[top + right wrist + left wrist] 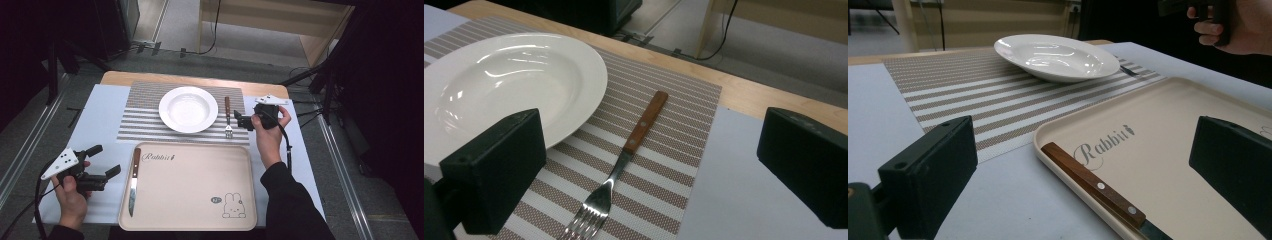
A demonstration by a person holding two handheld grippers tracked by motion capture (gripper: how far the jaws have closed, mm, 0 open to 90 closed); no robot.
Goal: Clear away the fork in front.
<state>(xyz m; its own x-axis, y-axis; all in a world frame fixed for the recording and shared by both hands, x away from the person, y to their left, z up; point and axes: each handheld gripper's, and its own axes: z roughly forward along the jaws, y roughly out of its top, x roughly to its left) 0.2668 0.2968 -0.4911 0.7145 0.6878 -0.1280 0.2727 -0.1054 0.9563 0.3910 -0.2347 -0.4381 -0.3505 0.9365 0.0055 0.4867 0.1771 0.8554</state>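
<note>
The left gripper hovers with jaws apart just left of the tray, facing the knife that lies along the tray's left edge; probably that knife comes next, best pinched across its wooden handle, low and level. The plate sits on the striped mat, the fork right of it. The right gripper hangs beside the fork, jaws apart and empty. A pale sheet covers the bench; grey floor, cables and dark stands surround it.
</note>
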